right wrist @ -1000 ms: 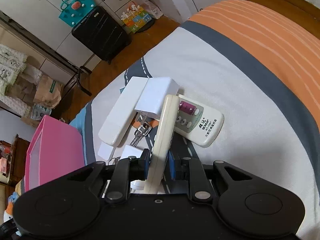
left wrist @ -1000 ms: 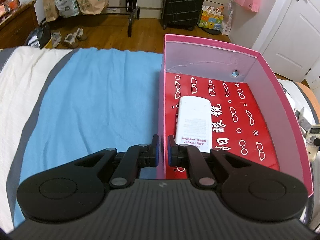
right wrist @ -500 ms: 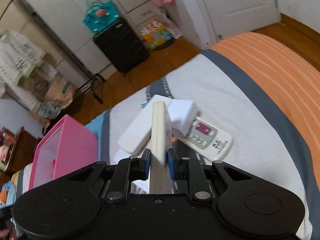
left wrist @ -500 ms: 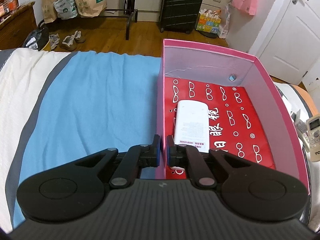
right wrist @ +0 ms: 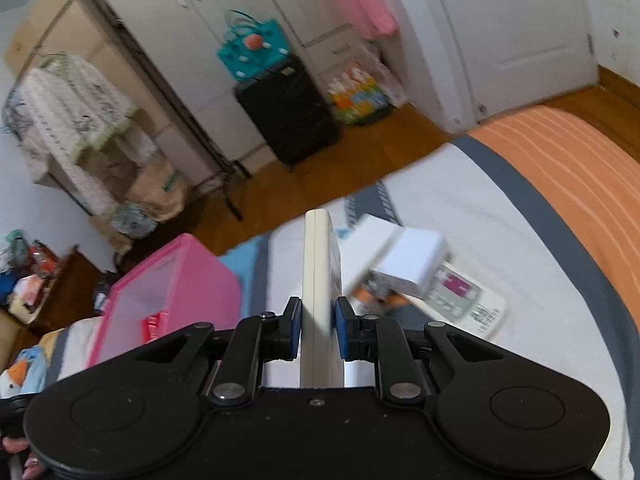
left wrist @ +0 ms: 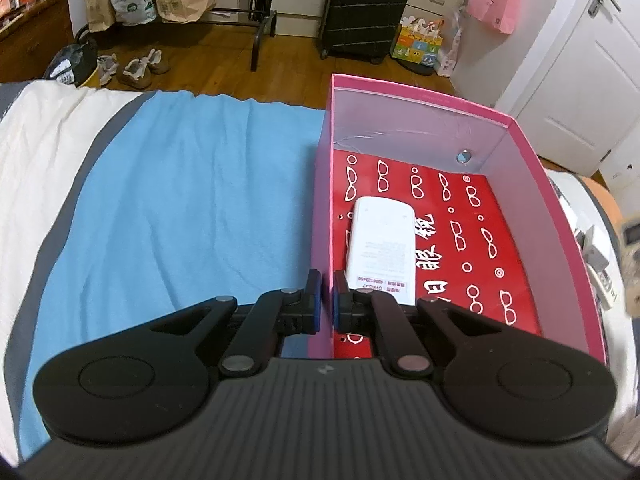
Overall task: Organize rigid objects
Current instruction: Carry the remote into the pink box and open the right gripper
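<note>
1. Right gripper (right wrist: 317,328) is clamping a cream remote control (right wrist: 320,280) on its two flat faces, so the remote is standing on edge between the blue pads and jutting forward. This grip looks chosen to carry it clear of the bed.
2. Pile of remaining items is lying on the white part of the bed just beyond that remote: a white box (right wrist: 412,260) is resting partly over a second remote (right wrist: 464,300) with a magenta panel. The view is blurred, so smaller pieces there cannot be named.
3. Pink box (right wrist: 168,280) is sitting to the left of the carried remote in the right wrist view, open side up, apparently the place the remote is heading for.
4. Left gripper (left wrist: 326,300) is pinching the pink box's (left wrist: 536,216) near left wall, one pad outside and one inside, fully closed on the thin card. It is likely steadying the light box so it does not slide on the soft bedding.
5. White remote (left wrist: 380,244) is already lying face down on the red patterned floor of the box, close to the pinched wall, leaving the right side free.
6. Blue blanket (left wrist: 180,208) is covering the bed to the left of the box.
</note>
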Demonstrator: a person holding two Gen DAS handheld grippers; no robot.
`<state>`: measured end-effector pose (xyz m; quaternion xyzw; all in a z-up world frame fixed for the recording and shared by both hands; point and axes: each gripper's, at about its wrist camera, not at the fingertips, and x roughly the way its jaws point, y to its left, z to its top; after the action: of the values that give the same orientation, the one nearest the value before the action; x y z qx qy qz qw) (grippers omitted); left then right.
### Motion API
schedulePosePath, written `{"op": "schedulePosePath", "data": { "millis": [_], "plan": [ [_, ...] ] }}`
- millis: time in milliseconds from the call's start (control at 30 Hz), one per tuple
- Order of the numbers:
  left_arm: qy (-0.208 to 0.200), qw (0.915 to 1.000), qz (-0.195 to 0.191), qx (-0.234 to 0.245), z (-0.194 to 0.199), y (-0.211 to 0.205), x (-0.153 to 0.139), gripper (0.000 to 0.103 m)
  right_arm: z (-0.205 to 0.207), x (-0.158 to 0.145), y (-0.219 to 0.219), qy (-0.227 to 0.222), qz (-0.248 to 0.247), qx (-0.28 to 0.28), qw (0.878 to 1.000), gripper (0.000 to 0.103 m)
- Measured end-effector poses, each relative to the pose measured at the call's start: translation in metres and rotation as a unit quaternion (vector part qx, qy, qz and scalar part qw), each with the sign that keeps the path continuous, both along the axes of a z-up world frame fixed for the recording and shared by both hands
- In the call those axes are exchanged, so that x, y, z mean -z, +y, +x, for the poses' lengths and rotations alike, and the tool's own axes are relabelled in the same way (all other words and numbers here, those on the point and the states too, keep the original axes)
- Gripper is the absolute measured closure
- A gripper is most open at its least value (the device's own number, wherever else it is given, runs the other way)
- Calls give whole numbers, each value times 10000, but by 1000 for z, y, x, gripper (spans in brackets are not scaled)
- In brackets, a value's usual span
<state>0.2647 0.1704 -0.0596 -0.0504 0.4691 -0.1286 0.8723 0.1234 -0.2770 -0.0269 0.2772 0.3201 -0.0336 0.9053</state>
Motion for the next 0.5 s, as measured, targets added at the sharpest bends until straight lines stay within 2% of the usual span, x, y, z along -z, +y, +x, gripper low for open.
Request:
{"op": "schedulePosePath", "data": {
  "millis": [133,267,400,500],
  "plan": [
    [12,10000,2,35,0,0,-1,98,11,-25,28,-300,458,-513,9972,81],
    [46,9999,-105,83,1,4,-1,98,45,-39,77,-111,956,-1207,9880,81],
    [95,9997,-196,60,1,7,-2,97,87,-27,131,231,1188,-1743,9772,81],
    [66,9998,-196,78,-1,7,-2,97,111,-4,163,624,1542,-1842,9687,81]
  ]
}}
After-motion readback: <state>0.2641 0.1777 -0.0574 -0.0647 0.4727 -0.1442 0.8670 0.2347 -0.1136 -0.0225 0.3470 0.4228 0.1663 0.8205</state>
